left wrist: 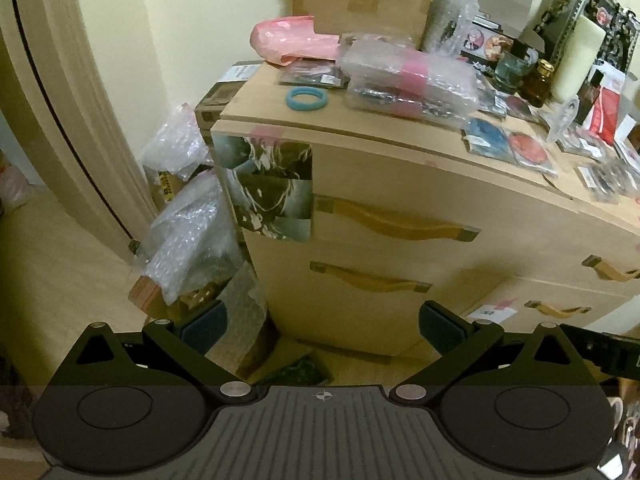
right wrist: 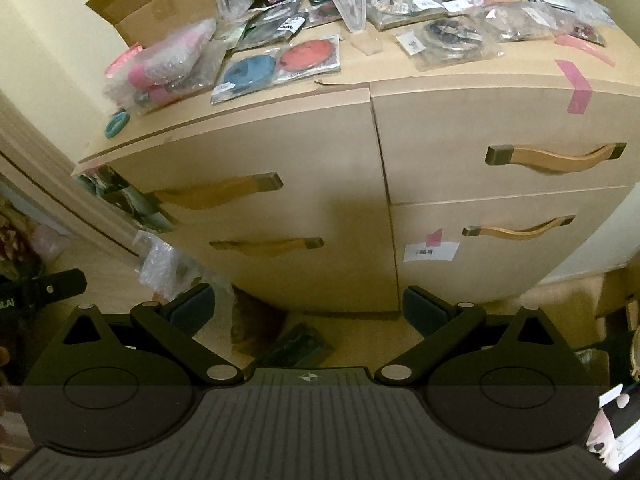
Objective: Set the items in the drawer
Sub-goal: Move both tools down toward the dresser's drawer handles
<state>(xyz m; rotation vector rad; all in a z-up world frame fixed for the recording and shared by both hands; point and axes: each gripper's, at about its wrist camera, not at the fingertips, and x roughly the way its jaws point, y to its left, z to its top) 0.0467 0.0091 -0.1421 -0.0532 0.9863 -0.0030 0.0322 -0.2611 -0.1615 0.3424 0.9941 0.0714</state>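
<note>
Black claws (left wrist: pixel 322 330) (right wrist: pixel 306 310) agape before drawers (right wrist: pixel 500 152)

Dim warm indoor light; soft blur throughout; strong fisheye bending, dark vignette at corners.

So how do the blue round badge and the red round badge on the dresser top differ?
The blue round badge lies left of the red round badge and nearer the dresser's front edge; the red one sits further back. They differ in colour, blue against red-orange. Both lie flat, side by side, in clear plastic sleeves, and look about the same size. Neither is held; both tongs are open.
</note>
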